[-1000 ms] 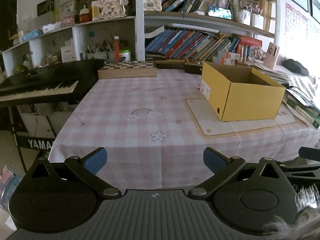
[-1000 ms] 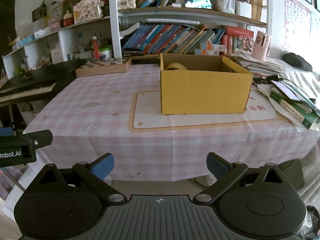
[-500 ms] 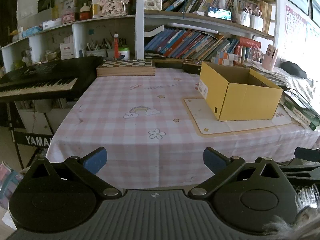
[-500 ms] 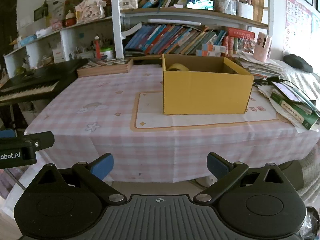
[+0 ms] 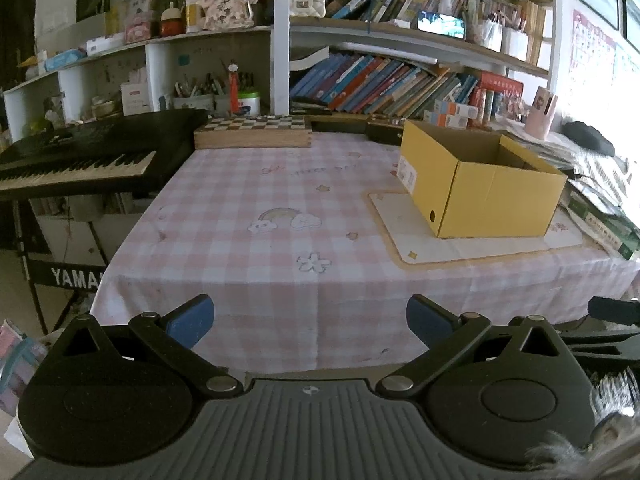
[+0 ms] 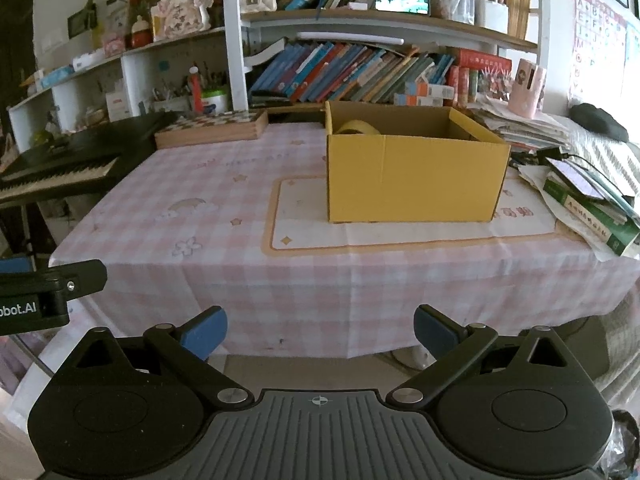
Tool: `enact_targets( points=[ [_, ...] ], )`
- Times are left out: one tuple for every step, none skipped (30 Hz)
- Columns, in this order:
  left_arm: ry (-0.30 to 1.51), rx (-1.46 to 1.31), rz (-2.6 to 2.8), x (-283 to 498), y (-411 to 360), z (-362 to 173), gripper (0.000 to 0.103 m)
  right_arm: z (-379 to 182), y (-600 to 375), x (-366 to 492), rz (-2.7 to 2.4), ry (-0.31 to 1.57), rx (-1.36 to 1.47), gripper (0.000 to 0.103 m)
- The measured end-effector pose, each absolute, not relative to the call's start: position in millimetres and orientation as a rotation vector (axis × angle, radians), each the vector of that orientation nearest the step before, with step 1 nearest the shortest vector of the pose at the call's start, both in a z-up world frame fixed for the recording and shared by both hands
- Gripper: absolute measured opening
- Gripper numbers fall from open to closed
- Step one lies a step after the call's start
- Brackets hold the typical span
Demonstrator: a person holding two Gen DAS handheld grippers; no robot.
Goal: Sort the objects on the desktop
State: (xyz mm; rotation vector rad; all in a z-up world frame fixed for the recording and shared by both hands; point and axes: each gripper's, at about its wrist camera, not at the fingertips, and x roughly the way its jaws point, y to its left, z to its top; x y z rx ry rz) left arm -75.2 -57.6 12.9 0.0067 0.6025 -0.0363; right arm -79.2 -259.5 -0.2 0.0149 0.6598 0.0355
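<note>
Right wrist view, item one: yellow cardboard box, open-topped, standing on a cream mat on the right half of the tabletop. Inside, at its far left corner, we see the top of a roll of tape; the rest of the contents are hidden by the box walls.

Item two: pink checked cloth, bare of loose objects in both views. We judge the sorting finished or close to it.

Item three: right gripper, released, holding nothing, short of the table's near edge. Left gripper, likewise spread wide and empty.

Change noted: over the last second both cameras have drawn back from the table, the box now sitting smaller and farther off. We read this as a retreat after the last deposit.

Surroundings: chessboard box at the far edge, Yamaha keyboard left, green book right.
</note>
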Motion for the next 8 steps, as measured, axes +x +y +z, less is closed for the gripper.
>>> enact_targets(
  points=[
    [0.607,0.006,-0.034,-74.5,-57.7,12.5,0.103,-0.2,-259.4,-79.2,0.036,0.660,0.015,0.101],
    [0.609,0.005,-0.032,-73.8,-56.8,12.1,0.103,-0.2,-259.5,-79.3,0.036,0.660,0.014,0.101],
    [0.609,0.005,-0.031,-73.9,-56.9,11.9,0.103,-0.3,-259.4,-79.2,0.036,0.660,0.014,0.101],
    [0.609,0.005,-0.032,-73.8,-56.9,11.9,0.103,-0.3,-259.4,-79.2,0.035,0.660,0.014,0.101],
    [0.609,0.005,-0.031,-73.7,-56.9,11.7,0.103,-0.7,-259.1,-79.2,0.035,0.662,0.014,0.101],
    [0.611,0.005,-0.031,-73.7,-56.3,11.6,0.103,-1.1,-258.9,-79.1,0.035,0.663,0.014,0.101],
    [0.616,0.003,-0.029,-73.0,-55.6,11.4,0.103,-1.4,-258.7,-78.9,0.036,0.665,0.014,0.101],
    [0.624,-0.001,-0.026,-72.0,-54.6,10.9,0.103,-2.0,-258.9,-78.9,0.036,0.666,0.014,0.101]
  ],
)
